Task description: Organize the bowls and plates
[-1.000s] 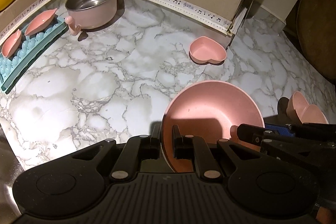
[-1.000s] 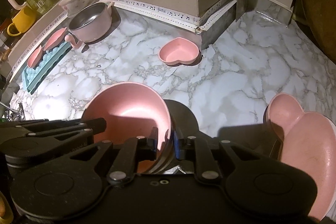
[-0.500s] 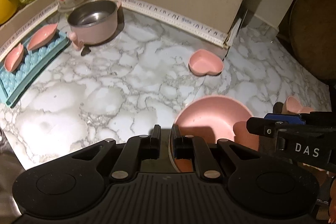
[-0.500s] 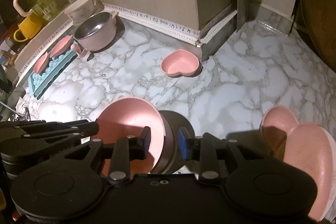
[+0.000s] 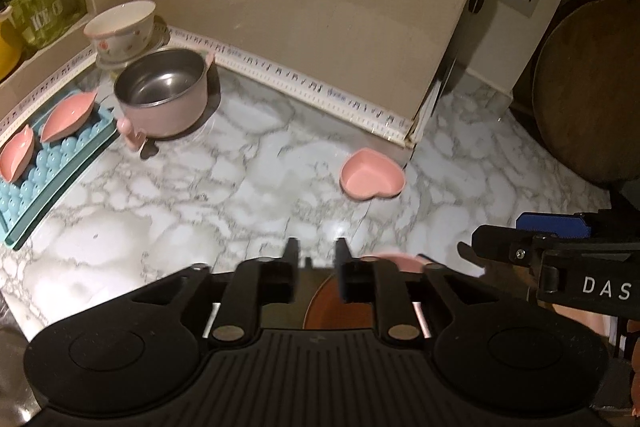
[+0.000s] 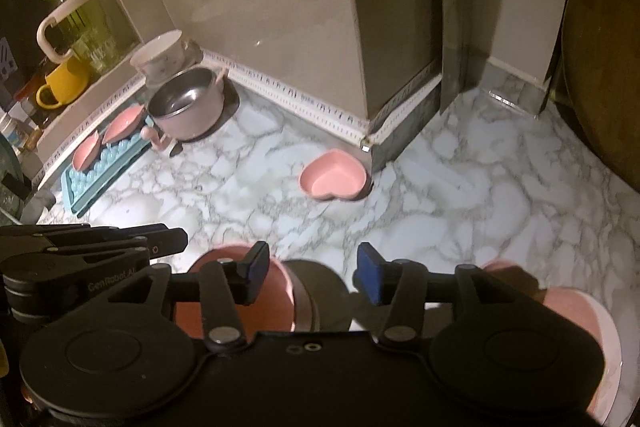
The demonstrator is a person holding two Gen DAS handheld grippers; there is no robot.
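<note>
My left jaws stand at the bottom centre of the left wrist view, narrowly parted with nothing between them. Just below and to their right lies the round pink bowl, mostly hidden under my fingers; only its far rim and a dark patch of its inside show. My right jaws are spread wide and empty at the lower middle of the right wrist view. The same bowl sits beneath the left finger there, on the marble tabletop.

A small pink heart dish rests alone at centre right of the left view, near the corner of the beige wall. At the lower right edge of the right view, a pink heart-shaped plate peeks out behind my gripper body. In the upper left of the left view stand a steel pot and, behind it, a white flowered bowl. Two pink leaf dishes lie on a blue tray at the left edge.
</note>
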